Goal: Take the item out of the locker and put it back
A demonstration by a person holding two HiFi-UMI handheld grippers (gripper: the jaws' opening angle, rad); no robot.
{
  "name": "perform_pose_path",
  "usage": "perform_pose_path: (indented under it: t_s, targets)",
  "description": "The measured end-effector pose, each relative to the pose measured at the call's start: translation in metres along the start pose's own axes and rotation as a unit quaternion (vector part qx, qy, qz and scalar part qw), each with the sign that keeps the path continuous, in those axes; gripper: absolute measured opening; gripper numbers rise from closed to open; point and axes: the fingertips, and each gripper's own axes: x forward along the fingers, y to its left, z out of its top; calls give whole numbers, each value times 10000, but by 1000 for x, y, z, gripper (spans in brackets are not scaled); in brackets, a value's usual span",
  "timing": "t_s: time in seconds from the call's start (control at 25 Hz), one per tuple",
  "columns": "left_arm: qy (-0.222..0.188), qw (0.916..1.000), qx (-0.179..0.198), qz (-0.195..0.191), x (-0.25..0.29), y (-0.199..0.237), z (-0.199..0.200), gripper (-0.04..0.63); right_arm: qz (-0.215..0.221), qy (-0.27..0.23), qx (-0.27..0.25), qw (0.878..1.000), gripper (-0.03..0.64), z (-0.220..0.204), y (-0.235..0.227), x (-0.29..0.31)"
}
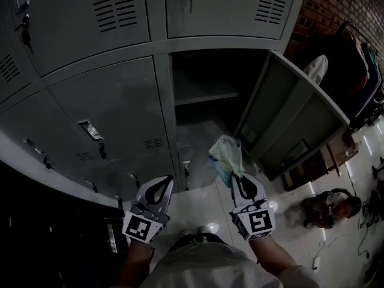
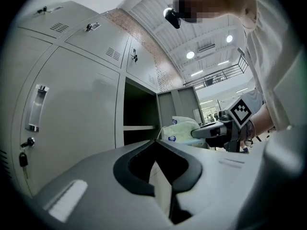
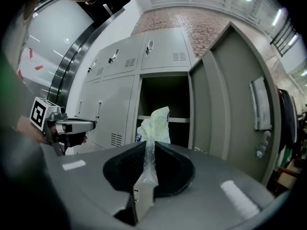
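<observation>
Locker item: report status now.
Right tongs shut on plastic packet, outside open locker. Left tongs shut, empty. Nothing blocking the opening.

Matt grey metal locker (image 1: 108,101), crinkled glossy plastic bag (image 1: 227,155), shiny floor (image 1: 297,245)

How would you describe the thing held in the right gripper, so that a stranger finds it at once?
On the grey locker wall, find the one compartment with its door open. In front of it the right gripper is shut on a crinkled, pale green plastic bag. It is the only soft, light thing there; the left gripper holds nothing.
</observation>
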Motion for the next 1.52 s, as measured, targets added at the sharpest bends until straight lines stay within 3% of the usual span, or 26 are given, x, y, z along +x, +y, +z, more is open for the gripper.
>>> perform_pose_path:
  t_s: [0.16, 0.44, 0.8, 1.04, 1.28, 1.52]
  targets:
    - [-78, 9999, -72, -39, -15, -17, -1, -2, -46, -70, -36, 10000, 23, -1, 15, -25]
    - [6, 9997, -132, 195, -45, -65, -2, -2, 278, -144, 5, 9995, 23, -5, 32, -82]
    - [-28, 9973, -198, 711, -97, -194, 5, -2, 724, -18, -119, 9973, 23, -33, 35, -226]
    - [25, 9970, -102, 764, -135, -276, 17, -2, 791, 30, -38, 9969, 23, -43, 32, -305]
    - [-39, 9955, -33, 951, -177, -303, 42, -2, 901, -9, 26, 9959, 23, -34, 49, -342]
    - [-235, 9942, -191, 1030, -205, -306, 65, -2, 1006, -44, 483, 9937, 23, -23, 71, -352]
